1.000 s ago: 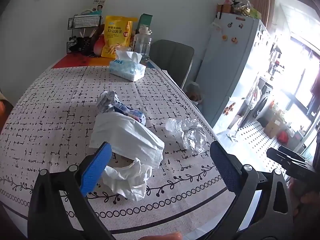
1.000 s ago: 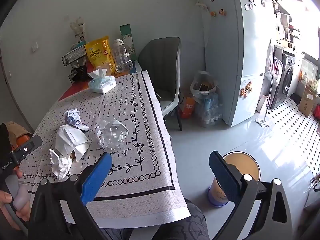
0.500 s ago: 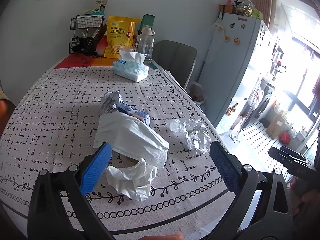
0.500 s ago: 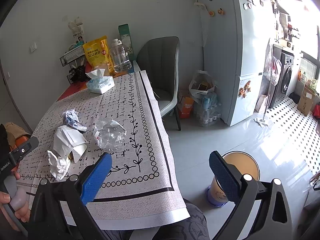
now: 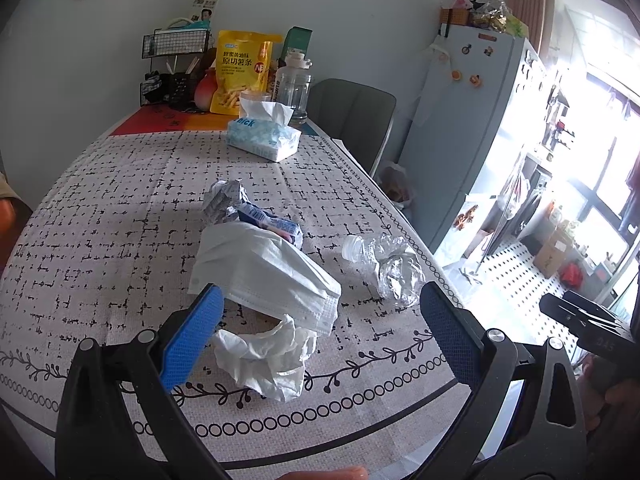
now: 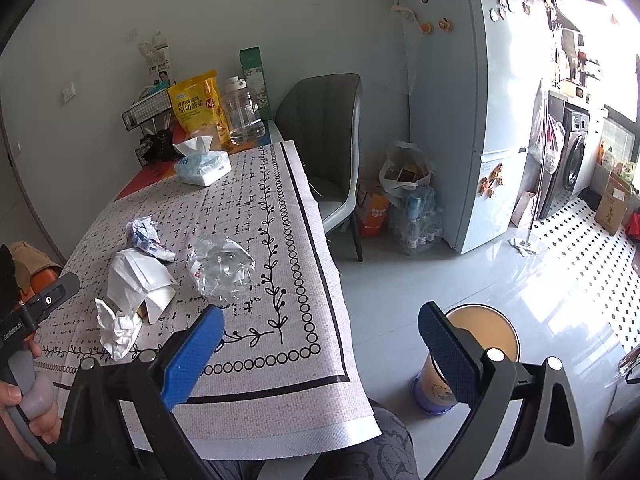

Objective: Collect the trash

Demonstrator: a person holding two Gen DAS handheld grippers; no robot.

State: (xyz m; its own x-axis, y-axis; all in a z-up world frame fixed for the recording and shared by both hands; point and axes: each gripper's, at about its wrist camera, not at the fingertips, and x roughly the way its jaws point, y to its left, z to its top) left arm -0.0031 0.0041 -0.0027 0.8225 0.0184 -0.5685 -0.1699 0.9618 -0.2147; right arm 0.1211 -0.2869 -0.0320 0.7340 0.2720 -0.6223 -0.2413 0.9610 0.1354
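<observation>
One crushed bottle (image 5: 384, 264), cap far-left.

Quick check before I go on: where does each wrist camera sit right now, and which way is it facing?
Left wrist: above the table's near edge, facing the crumpled tissue and face mask; open left gripper and the right-hand tool show.
Right wrist: off the table's right corner, facing the bin on the floor; open right gripper, knee, left hand show.
Shared: crushed bottle, tissue box.

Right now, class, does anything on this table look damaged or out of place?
Yes: a crushed plastic bottle lies on its side near the table's edge, beside a loose face mask and a crumpled tissue.
</observation>
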